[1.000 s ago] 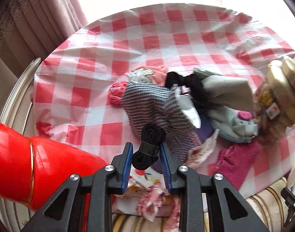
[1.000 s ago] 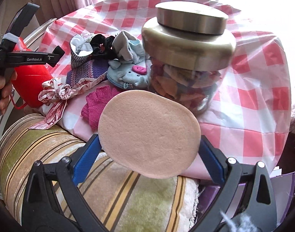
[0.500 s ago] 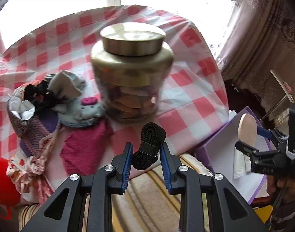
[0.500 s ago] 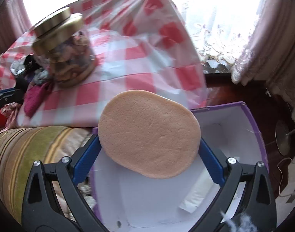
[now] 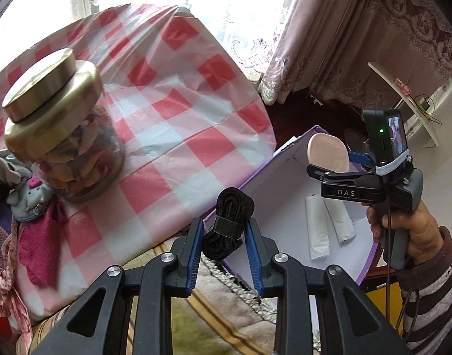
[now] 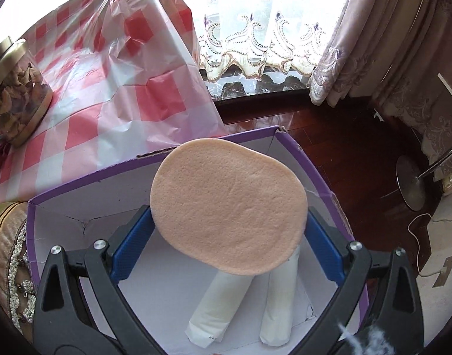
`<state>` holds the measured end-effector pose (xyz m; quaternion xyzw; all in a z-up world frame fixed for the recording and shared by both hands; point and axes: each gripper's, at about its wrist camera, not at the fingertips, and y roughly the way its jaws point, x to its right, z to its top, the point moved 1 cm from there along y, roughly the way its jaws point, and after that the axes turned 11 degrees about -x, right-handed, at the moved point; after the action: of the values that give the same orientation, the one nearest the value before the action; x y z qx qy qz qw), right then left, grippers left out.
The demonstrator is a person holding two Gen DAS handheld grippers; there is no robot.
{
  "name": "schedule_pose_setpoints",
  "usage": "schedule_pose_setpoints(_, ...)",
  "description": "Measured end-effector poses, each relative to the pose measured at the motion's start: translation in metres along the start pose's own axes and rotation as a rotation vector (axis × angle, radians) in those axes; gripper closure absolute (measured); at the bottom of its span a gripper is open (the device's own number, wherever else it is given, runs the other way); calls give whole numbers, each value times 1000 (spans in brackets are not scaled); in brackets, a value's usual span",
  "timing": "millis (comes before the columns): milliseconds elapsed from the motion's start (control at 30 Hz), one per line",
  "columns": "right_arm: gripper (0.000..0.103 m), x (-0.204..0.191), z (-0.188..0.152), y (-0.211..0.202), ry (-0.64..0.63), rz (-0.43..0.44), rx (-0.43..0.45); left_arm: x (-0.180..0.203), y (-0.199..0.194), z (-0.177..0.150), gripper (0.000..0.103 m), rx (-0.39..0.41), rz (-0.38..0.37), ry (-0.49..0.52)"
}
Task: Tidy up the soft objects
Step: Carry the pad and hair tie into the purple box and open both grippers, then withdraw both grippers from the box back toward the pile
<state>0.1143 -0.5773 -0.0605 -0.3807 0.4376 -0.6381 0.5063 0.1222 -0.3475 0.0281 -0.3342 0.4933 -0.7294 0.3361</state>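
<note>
My left gripper point(image 5: 223, 230) is shut on a bundled black strap point(image 5: 227, 224), held near the corner of a purple box with a white inside point(image 5: 288, 153). Over that box point(image 6: 87, 174) my right gripper point(image 6: 229, 230) is shut on a flat oval peach sponge point(image 6: 229, 207); the left wrist view shows the same sponge point(image 5: 326, 153) edge-on above the box. Two white rolled packets point(image 6: 220, 307) lie on the box floor, also seen as white packets point(image 5: 317, 230) in the left wrist view. A heap of soft clothes point(image 5: 27, 201) lies on the checked table at far left.
A glass jar with a gold lid point(image 5: 60, 124) stands on the red-and-white checked tablecloth point(image 5: 172, 109). A striped cushion point(image 5: 196, 319) lies below my left gripper. Beyond the box are dark wooden floor point(image 6: 344, 136), curtains point(image 6: 388, 29) and a lamp base point(image 6: 411, 186).
Both grippers have swung right, away from the clothes heap and jar, to the purple box. The strap and the sponge stay gripped throughout.
</note>
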Motion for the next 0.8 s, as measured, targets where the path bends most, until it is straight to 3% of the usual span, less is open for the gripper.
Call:
schedule_pose_setpoints(200,1,10,1,-10,4,22,52,32,16,8,73,-26,-24,55)
schedule_pose_setpoints(333,1,26,-1,-27,78,27,98,49,28,15,73,-34,-40,77)
schedule_pose_setpoints(500,1,33,-14,-41,101,-10,108,72,34,27,70,-9,-130,121)
schedule_pose_setpoints(533,1,35,-17,-44,104,-20,109,76,36,29,63,-10,-160,136)
schedule_pose_setpoints(567,1,36,-20,-47,109,-25,109,79,38,31,47,-16,-168,144)
schedule_pose_setpoints(633,1,40,-26,-52,121,-24,111,79,38,31,33,-3,-167,137)
schedule_pose_setpoints(800,1,42,-35,-63,139,-13,123,52,30,28,32,22,-200,38)
